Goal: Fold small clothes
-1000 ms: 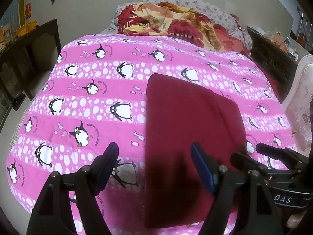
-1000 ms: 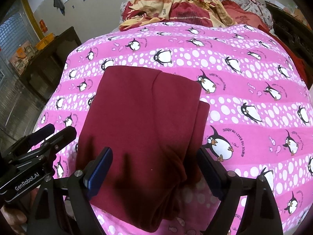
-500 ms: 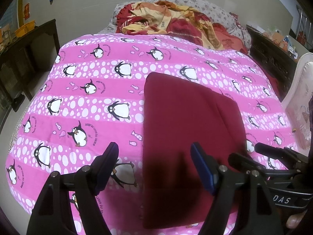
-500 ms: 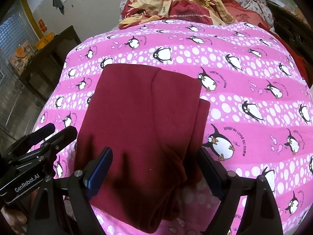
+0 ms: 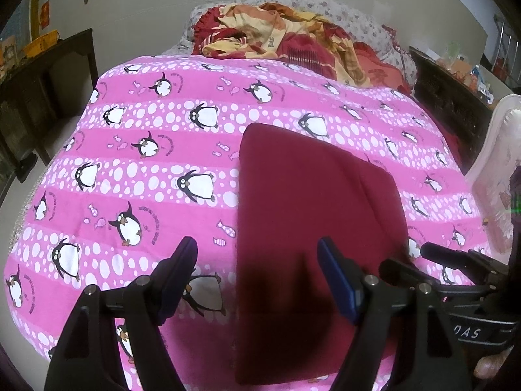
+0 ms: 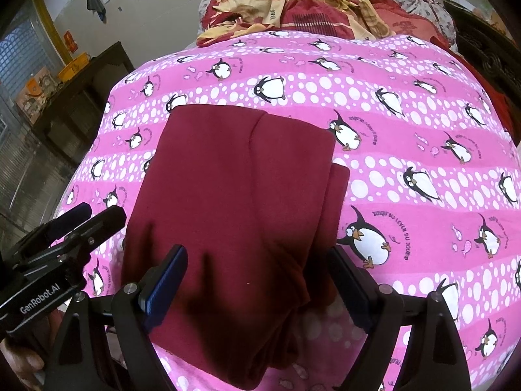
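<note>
A dark red garment (image 5: 302, 215) lies folded flat on the pink penguin bedspread (image 5: 146, 169); it also shows in the right wrist view (image 6: 234, 202) with a folded edge along its right side. My left gripper (image 5: 257, 277) is open and empty, held above the garment's near left edge. My right gripper (image 6: 257, 283) is open and empty, above the garment's near end. Each gripper appears at the edge of the other's view: the right gripper (image 5: 462, 270) and the left gripper (image 6: 75, 224).
A crumpled red and yellow blanket (image 5: 280, 39) and floral pillows (image 5: 325, 3) lie at the head of the bed. Dark wooden furniture (image 5: 42, 78) stands on the left, a dark nightstand (image 5: 449, 97) and a white padded object (image 5: 501, 169) on the right.
Both grippers have drawn back slightly from the garment and stay open. The garment has not moved.
</note>
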Motion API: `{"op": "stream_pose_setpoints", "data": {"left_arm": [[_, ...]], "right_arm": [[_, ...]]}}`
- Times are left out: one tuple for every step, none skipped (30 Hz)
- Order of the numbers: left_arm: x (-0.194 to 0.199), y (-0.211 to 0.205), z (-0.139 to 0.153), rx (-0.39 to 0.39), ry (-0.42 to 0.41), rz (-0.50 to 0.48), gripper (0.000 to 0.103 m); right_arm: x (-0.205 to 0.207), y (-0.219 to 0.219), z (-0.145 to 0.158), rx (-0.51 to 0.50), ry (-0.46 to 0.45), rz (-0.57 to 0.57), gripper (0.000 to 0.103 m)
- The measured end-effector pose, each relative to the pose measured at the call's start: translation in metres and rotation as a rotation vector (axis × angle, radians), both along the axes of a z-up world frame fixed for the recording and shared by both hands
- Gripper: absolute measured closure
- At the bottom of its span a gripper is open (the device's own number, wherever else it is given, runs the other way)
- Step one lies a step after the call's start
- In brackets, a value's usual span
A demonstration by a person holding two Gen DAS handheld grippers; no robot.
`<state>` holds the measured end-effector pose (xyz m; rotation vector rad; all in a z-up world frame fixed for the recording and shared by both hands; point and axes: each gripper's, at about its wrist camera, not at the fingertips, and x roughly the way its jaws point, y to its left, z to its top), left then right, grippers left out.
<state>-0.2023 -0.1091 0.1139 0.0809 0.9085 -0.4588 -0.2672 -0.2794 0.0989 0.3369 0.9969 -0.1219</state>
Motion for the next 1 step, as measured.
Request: {"op": "stream_pose_setpoints", "data": {"left_arm": [[0.0031,0.0016,0.0005,0.000,0.001,0.001,0.028]], "right_arm": [[-0.0008,-0.0036,0.0011,0.005,-0.006,0.004,0.012]]}}
